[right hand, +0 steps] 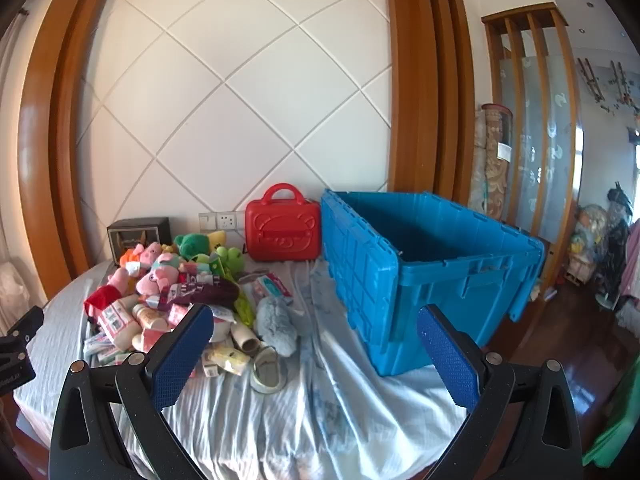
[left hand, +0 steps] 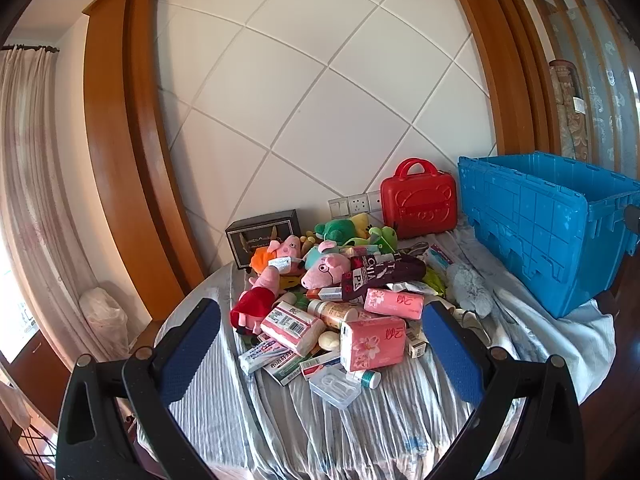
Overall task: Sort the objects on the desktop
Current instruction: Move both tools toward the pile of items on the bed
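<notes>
White diamond-panel wall w/ wood trim behind a table [left hand: 224, 420] covered in a crumpled pale cloth. Mixed pile [left hand: 332, 300] sits mid-table toward the left edge: pig plushies [left hand: 324, 270], green plush [left hand: 340, 230], pink tissue packs [left hand: 372, 344], bottles, a clear case [left hand: 335, 386]. Red toy suitcase [right hand: 283, 228] stands at the back edge by the wall; blue crate [right hand: 424, 264] at the right edge, lid off. Left gripper [left hand: 320, 354] jaws wide, nothing between the pads, hovering at the pile's near side. Right gripper [right hand: 316, 356] also wide & empty, over bare cloth btwn pile and crate.
</notes>
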{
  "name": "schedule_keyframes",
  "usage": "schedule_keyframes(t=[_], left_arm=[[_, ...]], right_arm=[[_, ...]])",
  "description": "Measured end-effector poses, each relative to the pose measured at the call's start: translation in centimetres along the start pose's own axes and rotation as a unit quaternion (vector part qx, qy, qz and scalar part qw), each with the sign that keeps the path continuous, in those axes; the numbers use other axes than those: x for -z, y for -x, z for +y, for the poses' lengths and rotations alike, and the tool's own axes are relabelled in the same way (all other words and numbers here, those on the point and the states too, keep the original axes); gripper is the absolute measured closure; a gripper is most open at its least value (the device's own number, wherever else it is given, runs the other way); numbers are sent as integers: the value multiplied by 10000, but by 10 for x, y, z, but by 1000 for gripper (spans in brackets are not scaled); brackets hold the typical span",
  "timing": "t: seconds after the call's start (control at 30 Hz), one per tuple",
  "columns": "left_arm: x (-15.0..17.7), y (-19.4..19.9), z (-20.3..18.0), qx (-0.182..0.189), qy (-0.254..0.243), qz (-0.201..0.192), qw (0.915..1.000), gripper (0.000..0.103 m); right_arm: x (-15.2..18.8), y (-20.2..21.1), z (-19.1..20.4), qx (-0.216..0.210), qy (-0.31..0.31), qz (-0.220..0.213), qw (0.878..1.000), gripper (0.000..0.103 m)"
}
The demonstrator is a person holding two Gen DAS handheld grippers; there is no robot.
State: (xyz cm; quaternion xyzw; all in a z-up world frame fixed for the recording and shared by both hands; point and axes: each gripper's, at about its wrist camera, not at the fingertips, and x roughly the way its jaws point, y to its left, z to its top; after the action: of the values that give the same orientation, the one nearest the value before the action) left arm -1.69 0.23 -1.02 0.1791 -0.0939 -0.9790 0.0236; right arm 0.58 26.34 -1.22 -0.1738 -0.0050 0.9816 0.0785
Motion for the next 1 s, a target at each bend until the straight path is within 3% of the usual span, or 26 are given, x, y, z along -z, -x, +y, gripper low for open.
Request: schedule_keyframes(t=[1.0], left_arm=[[3,5,-2,-299,53,43,9995,1]], right_arm=[[0,-3,-2,-282,21,-29,9996,0]])
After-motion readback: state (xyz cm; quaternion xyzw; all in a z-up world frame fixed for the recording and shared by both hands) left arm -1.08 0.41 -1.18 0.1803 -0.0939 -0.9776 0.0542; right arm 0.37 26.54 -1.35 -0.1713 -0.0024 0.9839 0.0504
